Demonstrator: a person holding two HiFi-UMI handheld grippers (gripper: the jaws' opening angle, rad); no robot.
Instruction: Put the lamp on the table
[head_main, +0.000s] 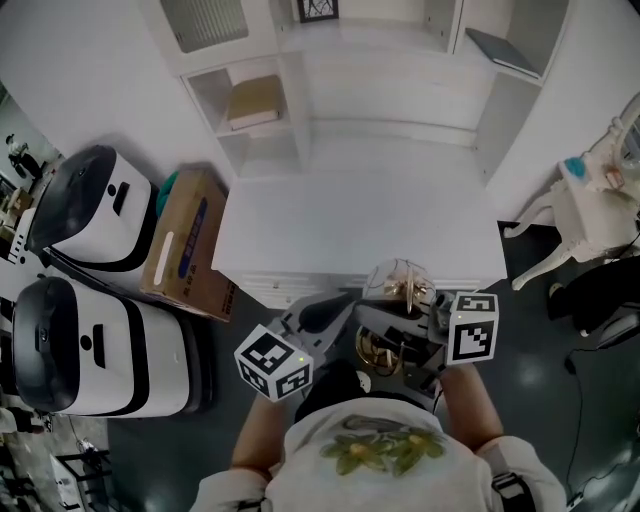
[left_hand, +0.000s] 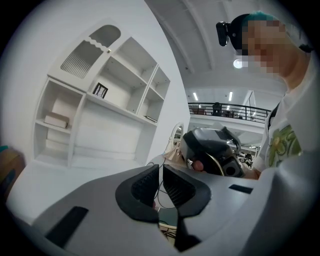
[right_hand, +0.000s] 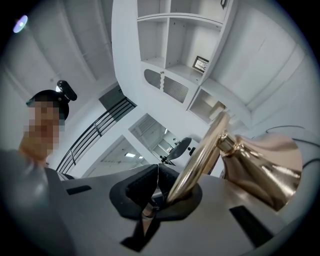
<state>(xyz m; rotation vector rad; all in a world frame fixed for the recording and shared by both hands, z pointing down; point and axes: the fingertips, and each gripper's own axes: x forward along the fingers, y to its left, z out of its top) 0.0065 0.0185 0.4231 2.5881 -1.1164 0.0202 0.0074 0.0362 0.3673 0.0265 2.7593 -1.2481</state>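
right gripper (right_hand: 157, 172): fingers clenched on gold lamp (right_hand: 260, 170) stem | left gripper (left_hand: 161, 176): fingers closed, empty | lamp at tabletop (head_main: 340, 215) near edge

The desk (head_main: 350, 215) stands ahead with shelves (head_main: 250, 140) behind it; a book (head_main: 255, 100) lies in a left compartment. A cardboard box (head_main: 185, 245) sits just left of the desk, two machines (head_main: 95, 215) further left, a chair (head_main: 585, 215) to the right; the lamp (head_main: 400, 283) is at the desk's near edge, in the right gripper's (right_hand: 157, 189) jaws.
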